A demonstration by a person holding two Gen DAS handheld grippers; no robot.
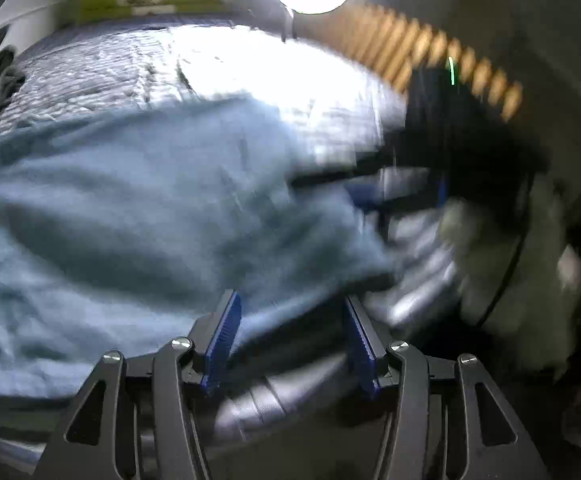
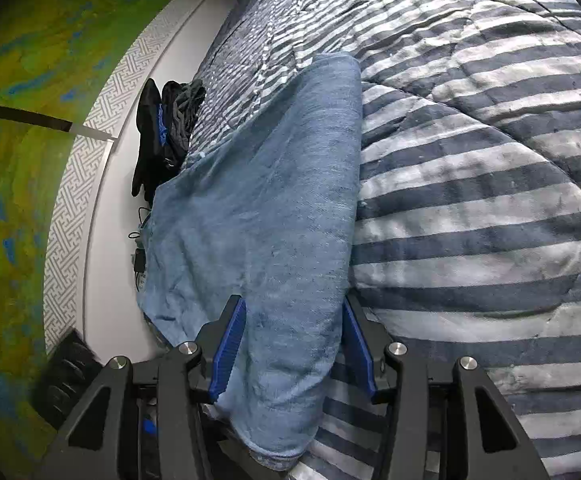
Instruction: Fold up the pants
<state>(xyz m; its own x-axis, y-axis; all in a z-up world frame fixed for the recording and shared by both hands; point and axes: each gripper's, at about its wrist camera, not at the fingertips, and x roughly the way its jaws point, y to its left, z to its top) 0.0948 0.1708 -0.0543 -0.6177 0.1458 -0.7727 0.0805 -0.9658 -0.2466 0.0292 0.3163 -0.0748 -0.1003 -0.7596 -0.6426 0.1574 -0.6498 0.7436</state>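
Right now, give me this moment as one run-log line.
task: fold pants | pants: light blue, lying on striped quilt | right gripper: open, astride pants end | left gripper: open over pants | left view blurred

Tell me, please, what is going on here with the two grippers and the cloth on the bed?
A person is folding light blue pants on a striped quilt. The right gripper straddles the near end of the pants, pads apart. The left gripper is open over a pants edge; that view is blurred.

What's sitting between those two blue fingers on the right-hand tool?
In the right wrist view, the light blue pants run between the right gripper's blue fingers, over the striped quilt.
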